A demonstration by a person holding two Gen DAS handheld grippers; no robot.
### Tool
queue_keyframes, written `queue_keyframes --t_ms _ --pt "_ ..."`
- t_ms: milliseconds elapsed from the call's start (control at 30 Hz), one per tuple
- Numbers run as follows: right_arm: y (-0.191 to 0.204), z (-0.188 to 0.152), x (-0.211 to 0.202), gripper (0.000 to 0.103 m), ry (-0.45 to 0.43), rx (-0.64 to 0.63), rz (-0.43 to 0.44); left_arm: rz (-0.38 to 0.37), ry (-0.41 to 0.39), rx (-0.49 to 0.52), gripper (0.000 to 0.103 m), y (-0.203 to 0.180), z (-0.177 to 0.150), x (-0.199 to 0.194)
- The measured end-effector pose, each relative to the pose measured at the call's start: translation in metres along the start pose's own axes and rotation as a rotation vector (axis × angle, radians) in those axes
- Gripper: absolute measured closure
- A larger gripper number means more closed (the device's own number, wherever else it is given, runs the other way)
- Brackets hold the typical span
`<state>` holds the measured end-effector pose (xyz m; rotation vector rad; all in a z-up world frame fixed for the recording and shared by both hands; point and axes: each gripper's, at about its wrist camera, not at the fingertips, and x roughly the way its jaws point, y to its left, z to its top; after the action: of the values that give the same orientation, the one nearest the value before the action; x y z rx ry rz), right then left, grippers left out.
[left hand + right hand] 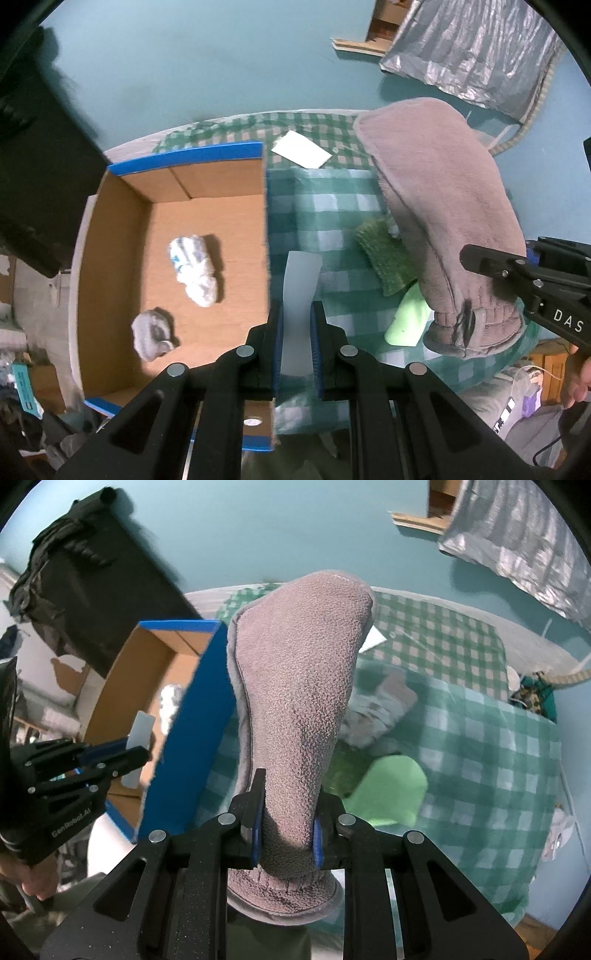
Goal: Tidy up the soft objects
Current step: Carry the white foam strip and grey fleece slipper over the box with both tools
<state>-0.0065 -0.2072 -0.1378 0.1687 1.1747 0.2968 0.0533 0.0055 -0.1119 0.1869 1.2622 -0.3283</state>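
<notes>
Slipper and pale strip held above the checked cloth, beside the box

The grey slipper (295, 709) is clamped at its heel by the right gripper (286, 836), sole toward the camera. A thin pale strip (299, 314) is pinched in the closed left gripper (297, 347). Two balled socks (194, 269) lie inside the blue-edged cardboard box (192, 157) at left; a green pad (388, 254) lies on the checked cloth (332, 221).

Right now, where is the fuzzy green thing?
In the left wrist view the fuzzy green pad lies on the checked blanket, right of the cardboard box, partly tucked under the grey slipper.
</notes>
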Motion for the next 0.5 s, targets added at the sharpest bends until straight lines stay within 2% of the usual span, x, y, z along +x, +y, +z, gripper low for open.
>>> queue_keyframes --t_ms 500 --pt "0.07 0.031 0.023 0.084 0.014 -0.118 0.069 0.043 -0.015 -0.118 0.09 0.065 -0.011 -0.013"
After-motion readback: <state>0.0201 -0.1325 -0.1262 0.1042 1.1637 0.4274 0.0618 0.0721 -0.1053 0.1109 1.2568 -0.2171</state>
